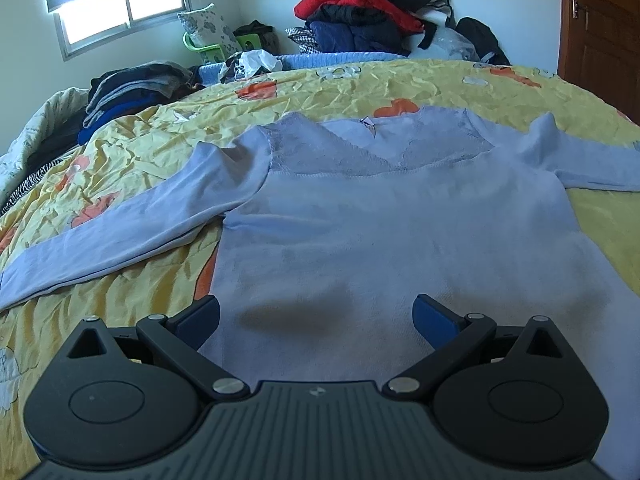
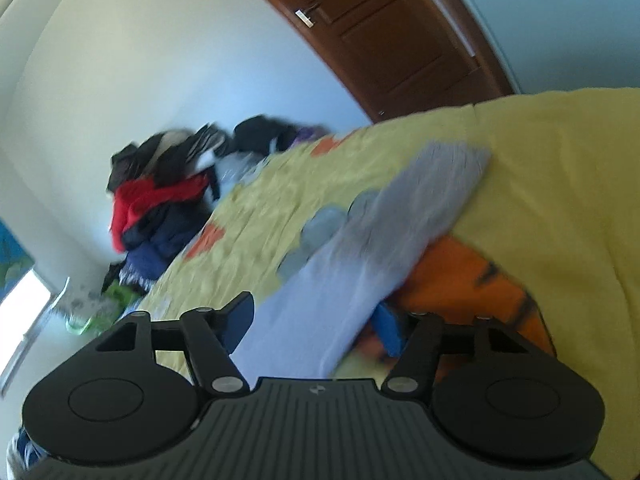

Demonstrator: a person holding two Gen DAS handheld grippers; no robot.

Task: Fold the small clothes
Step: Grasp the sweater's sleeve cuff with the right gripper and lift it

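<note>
A pale blue long-sleeved top (image 1: pixel 360 232) lies flat, front up, on a yellow floral bedspread (image 1: pixel 360 84), lace panels at the neckline, both sleeves spread outward. In the blurred right wrist view, one sleeve (image 2: pixel 360 248) stretches across the cover.

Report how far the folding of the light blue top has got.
Done: the light blue top lies spread flat, front up, on the yellow bedspread, both sleeves out. In hand: the right gripper straddles the sleeve, jaws not visibly pressing it; the left gripper hovers open over the hem. Left: every fold; no sleeve or side is turned in yet.
</note>
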